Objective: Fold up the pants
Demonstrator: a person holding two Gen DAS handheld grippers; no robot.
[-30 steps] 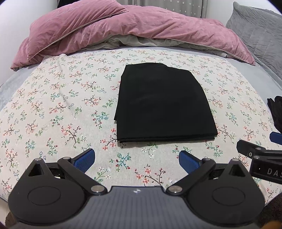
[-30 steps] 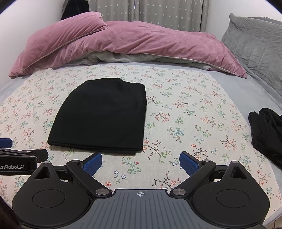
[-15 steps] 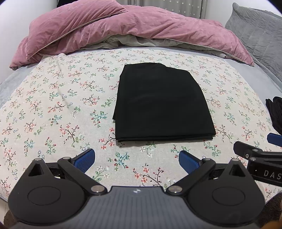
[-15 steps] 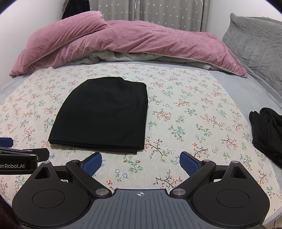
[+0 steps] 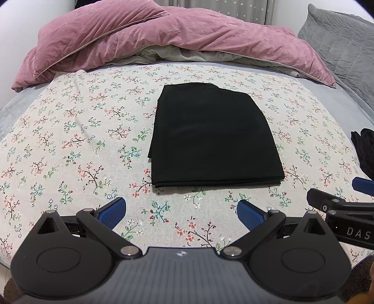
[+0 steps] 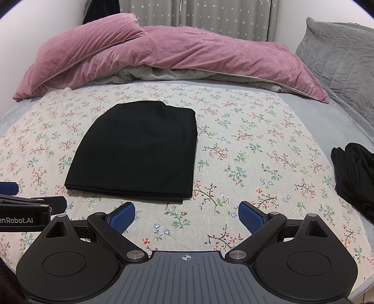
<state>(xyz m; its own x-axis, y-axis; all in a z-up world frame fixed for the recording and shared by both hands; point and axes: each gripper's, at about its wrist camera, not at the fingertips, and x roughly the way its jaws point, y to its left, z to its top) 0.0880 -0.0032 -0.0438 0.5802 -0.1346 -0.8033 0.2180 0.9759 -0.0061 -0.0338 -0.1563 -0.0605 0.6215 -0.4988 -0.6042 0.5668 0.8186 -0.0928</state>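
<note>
- Left wrist view is showing the left gripper (image 5: 181, 209) with its jaws standing spread wide, nothing between them; its two blue ribbed pads (image 5: 111, 214) are hanging just above the flowered sheet (image 5: 70, 145).
- Right wrist view is showing the right gripper (image 6: 187, 216) with its jaws likewise spread apart and pinching nothing, two blue textured pads (image 6: 251, 216) on black linkages and a grey ridged body.
- Each gripper is peeking into the other's view as a black bar with white lettering, at the right edge of the left view and at the left edge of the right view.
- One pair of black pants (image 5: 211, 136) is lying folded into a flat, roughly rectangular stack on the sheet, just beyond both sets of jaws and apart from them; its layered edges are showing along the near side, and the cloth is looking smooth and matte. In the right view the pants (image 6: 138, 150) are sitting left of centre.
- One crumpled heap of black clothing (image 6: 356, 176) is lying at the right edge of the bed, well apart from the folded pants.
- The sheet is a pale fabric printed with small red and green sprigs, spreading over a grey bed cover (image 6: 311, 110).
- One pink velvety duvet (image 5: 187, 37) is lying bunched along the far side, with one grey quilted pillow (image 6: 339, 51) at the right and grey star-dotted curtains (image 6: 210, 18) behind.
</note>
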